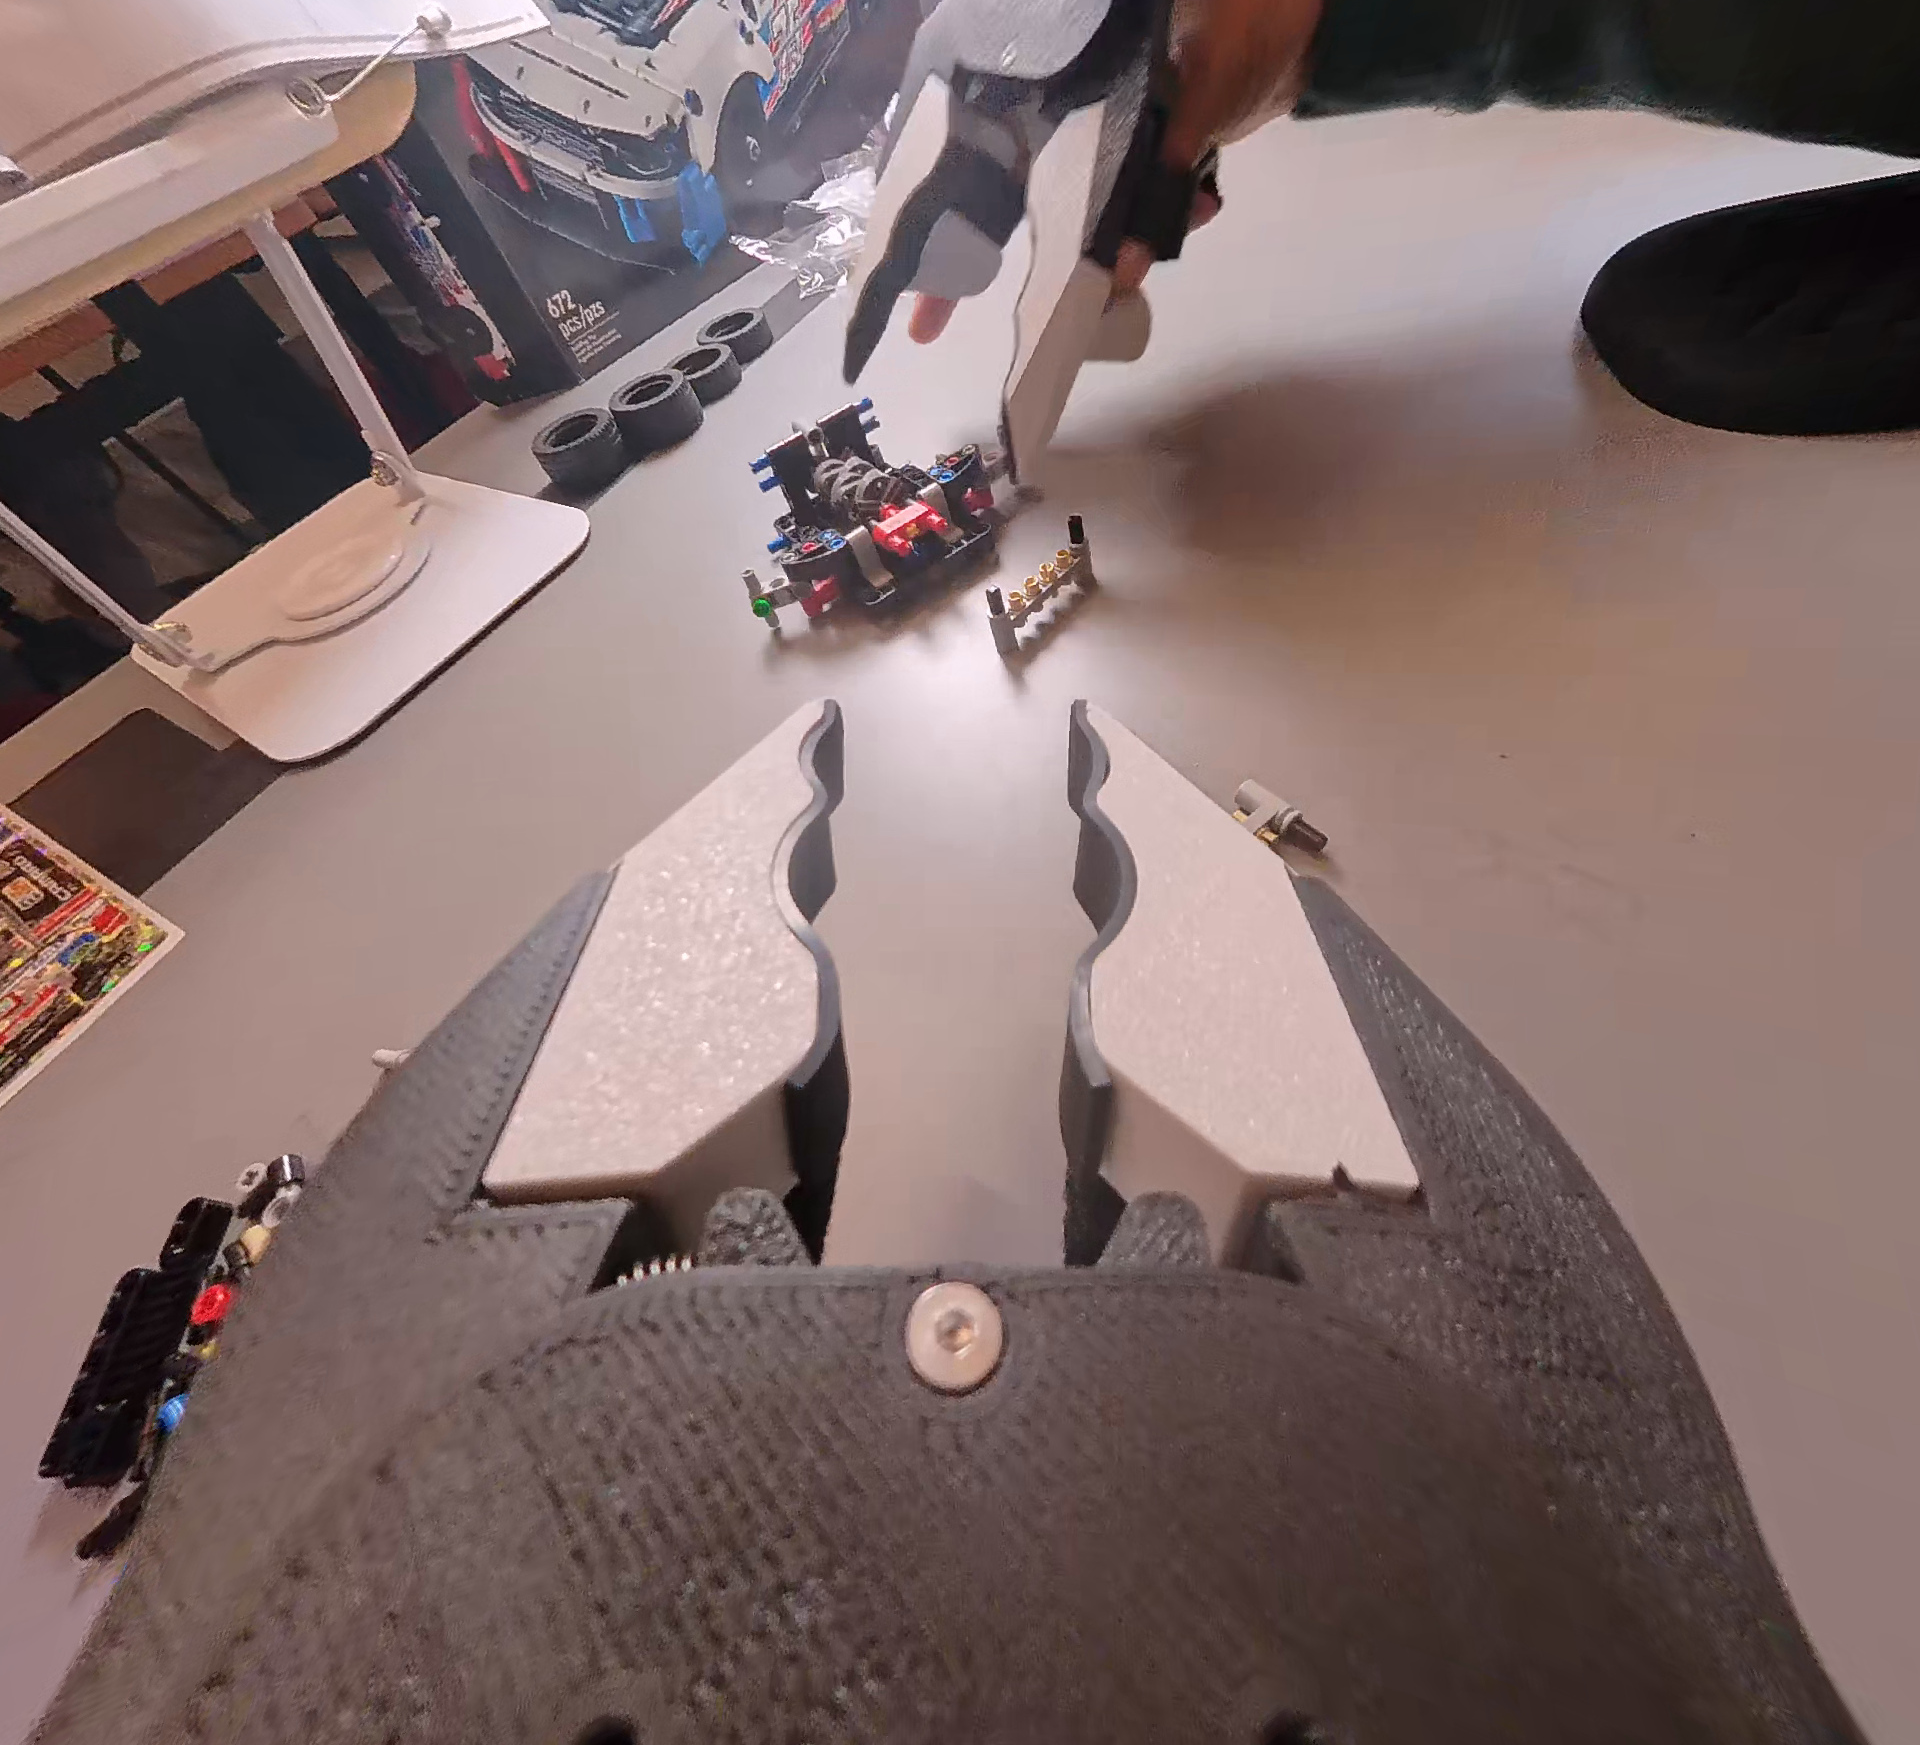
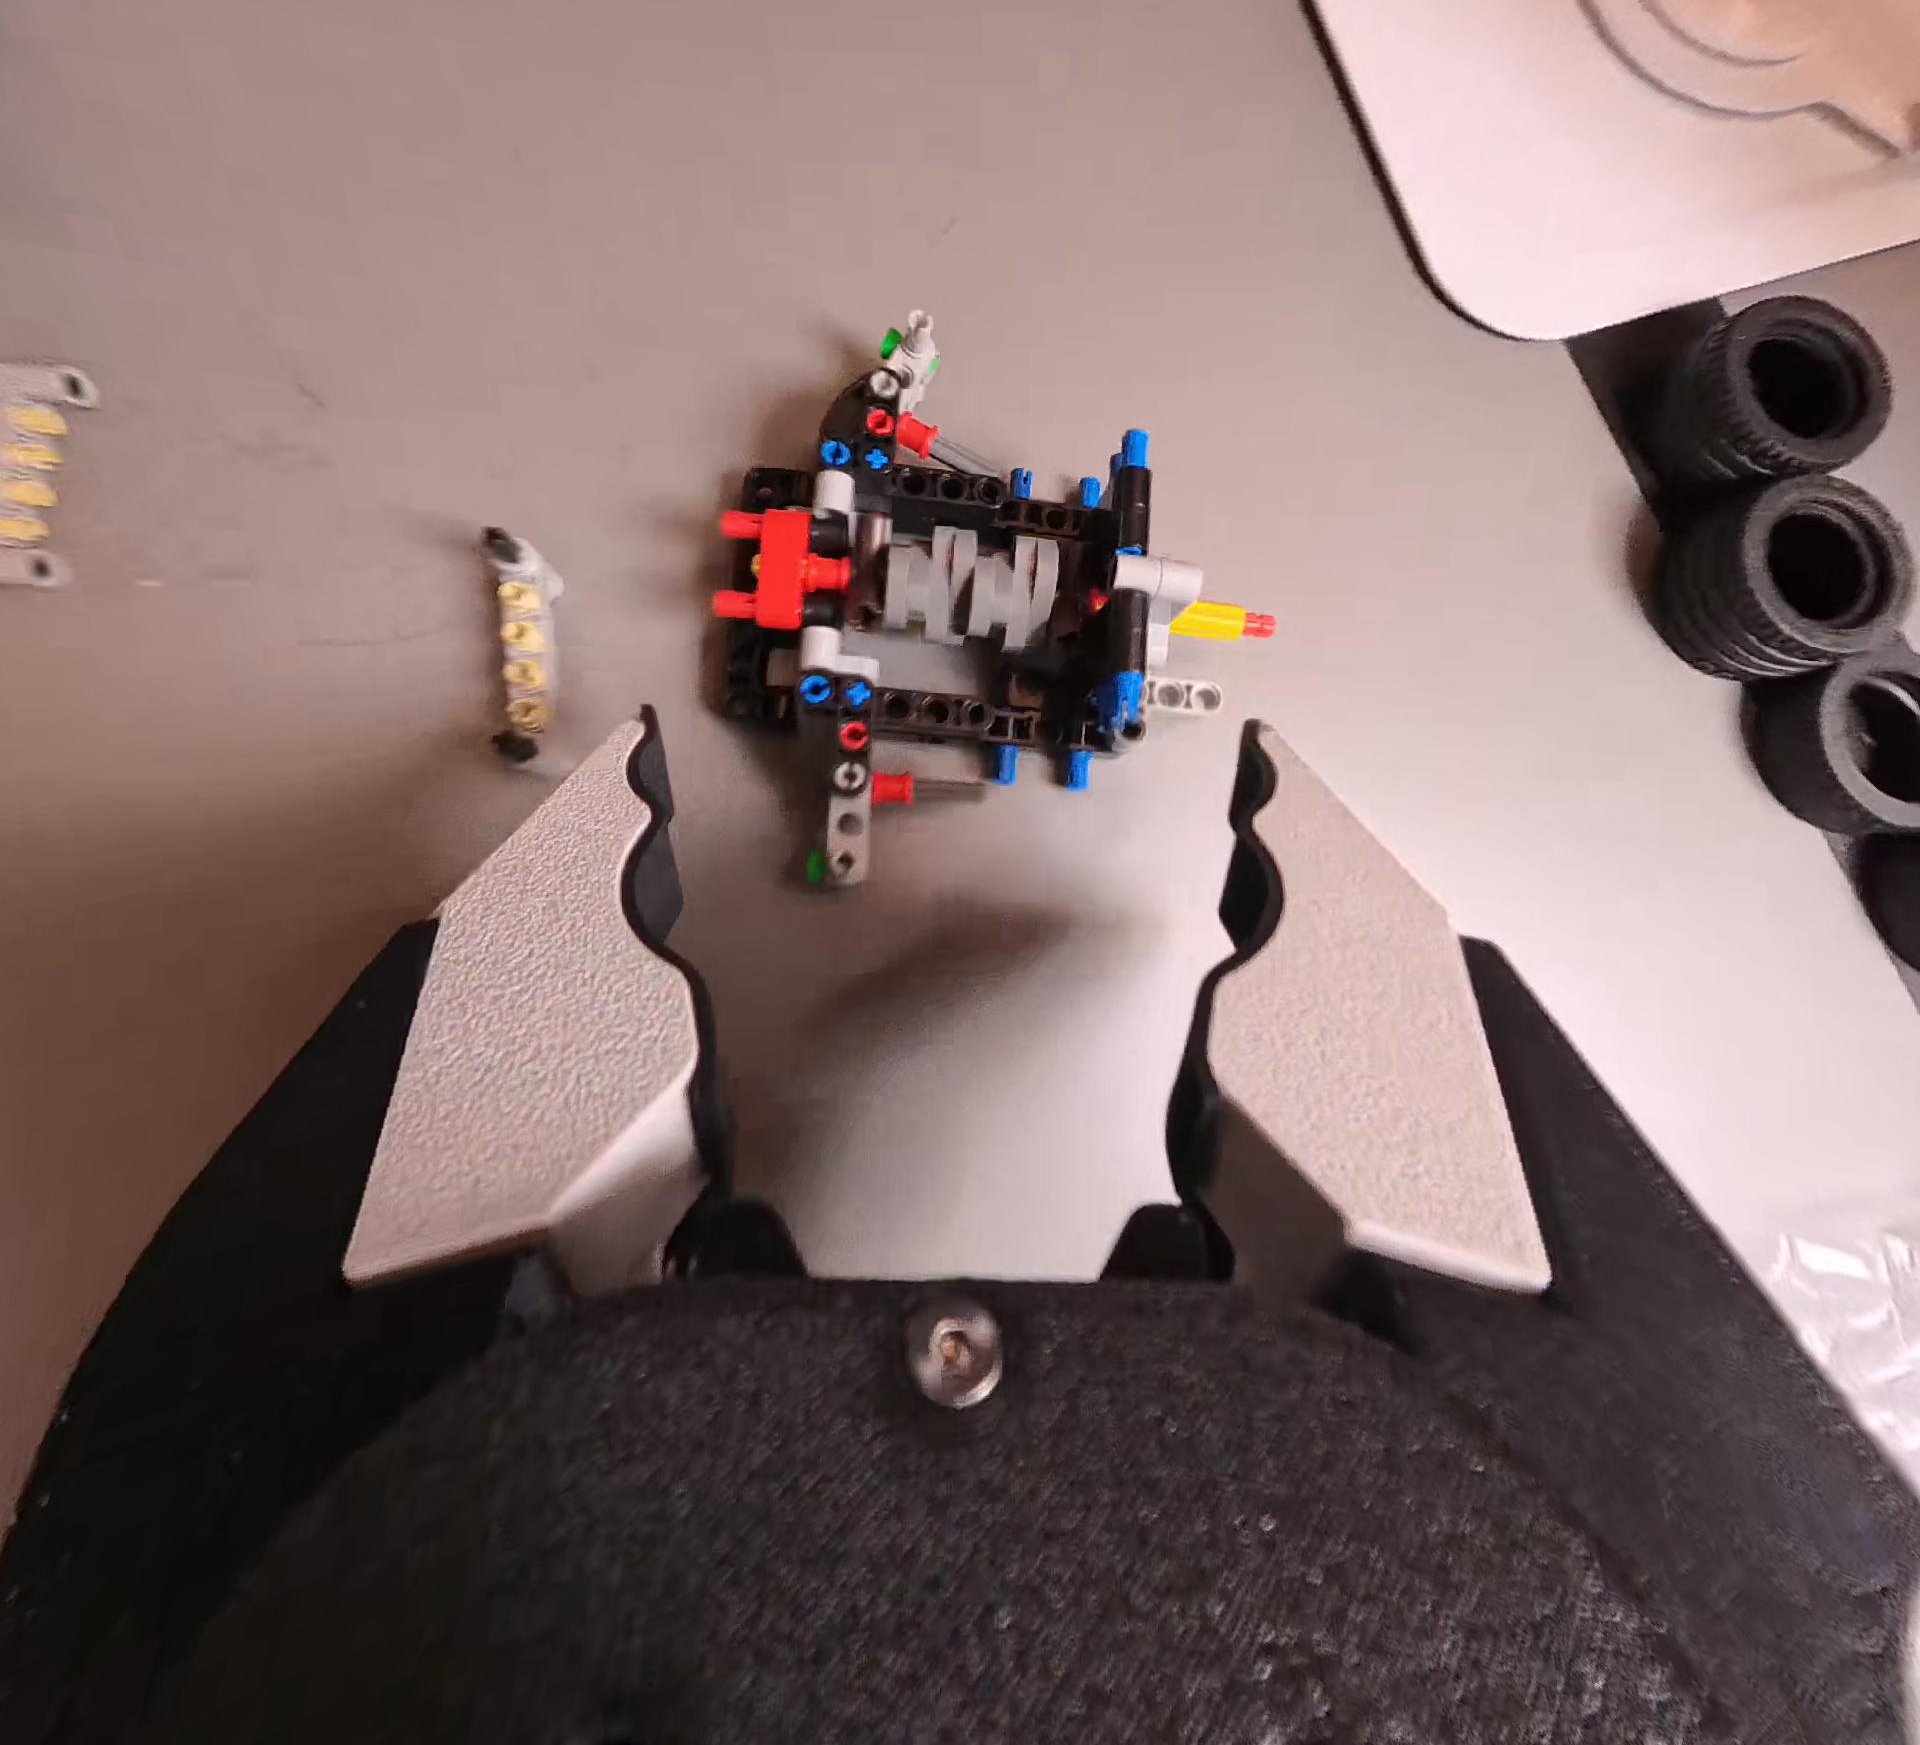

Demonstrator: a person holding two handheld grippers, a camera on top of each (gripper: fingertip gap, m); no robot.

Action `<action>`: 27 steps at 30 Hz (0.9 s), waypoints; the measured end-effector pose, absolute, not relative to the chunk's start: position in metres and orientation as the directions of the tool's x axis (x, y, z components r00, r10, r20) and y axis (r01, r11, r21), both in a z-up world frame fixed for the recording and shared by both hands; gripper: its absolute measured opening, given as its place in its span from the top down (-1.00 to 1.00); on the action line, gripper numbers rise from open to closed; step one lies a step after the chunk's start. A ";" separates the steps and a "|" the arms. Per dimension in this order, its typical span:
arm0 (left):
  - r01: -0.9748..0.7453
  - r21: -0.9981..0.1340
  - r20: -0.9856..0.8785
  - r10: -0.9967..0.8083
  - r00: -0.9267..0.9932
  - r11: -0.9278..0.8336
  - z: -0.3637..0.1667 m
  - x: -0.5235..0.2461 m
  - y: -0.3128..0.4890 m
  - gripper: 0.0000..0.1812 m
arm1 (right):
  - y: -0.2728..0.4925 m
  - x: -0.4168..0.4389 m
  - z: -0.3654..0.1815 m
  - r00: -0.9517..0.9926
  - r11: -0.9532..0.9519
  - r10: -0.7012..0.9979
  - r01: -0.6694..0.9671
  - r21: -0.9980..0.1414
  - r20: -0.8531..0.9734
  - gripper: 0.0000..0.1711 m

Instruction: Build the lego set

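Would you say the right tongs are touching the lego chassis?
Apart. The right wrist view shows bare table between the open right tongs and the lego chassis, which sits beyond their tips.

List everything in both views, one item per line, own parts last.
Lego assembly: one, black frame with red, blue and grey parts, table centre.
Grey beam with gold pins: one seen in the left wrist view, beside the assembly; the right wrist view shows a second at its left edge.
Tyres: four, black, in a row near the box.
Lego box: one, dark, behind the tyres.
Booklet stand: one, white, left.
Sticker sheet: one, multicoloured, left edge.
Loose parts: several, mostly black, near left.
Small grey connector: one, right of the left tool.
Left tool: open, empty.
Right tool: open, above the assembly.
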State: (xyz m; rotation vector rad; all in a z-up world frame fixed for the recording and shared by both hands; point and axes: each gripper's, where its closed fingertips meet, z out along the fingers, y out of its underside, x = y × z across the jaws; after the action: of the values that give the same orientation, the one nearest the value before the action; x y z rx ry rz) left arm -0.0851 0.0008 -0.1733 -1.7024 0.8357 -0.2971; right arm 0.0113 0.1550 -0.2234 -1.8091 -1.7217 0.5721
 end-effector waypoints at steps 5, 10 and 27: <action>-0.368 -0.927 -0.231 -0.658 0.717 -0.076 -0.168 -0.088 0.001 0.53 | 0.100 0.027 -0.193 0.042 0.010 0.998 0.659 -0.752 0.051 0.13; -0.340 -0.936 -0.197 -0.659 0.726 -0.095 -0.170 -0.089 0.003 0.54 | 0.063 0.004 -0.225 -0.020 0.050 0.999 0.701 -0.711 0.051 0.23; -0.345 -0.929 -0.178 -0.658 0.732 -0.134 -0.180 -0.086 0.004 0.55 | 0.040 0.018 -0.243 -0.136 0.139 0.989 0.736 -0.663 0.057 0.89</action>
State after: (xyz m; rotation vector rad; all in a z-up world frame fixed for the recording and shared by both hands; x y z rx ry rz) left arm -0.0859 0.0045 -0.1803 -1.7414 0.7972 -0.3253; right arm 0.0178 0.0400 -0.2425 -1.6486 -1.9321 0.6789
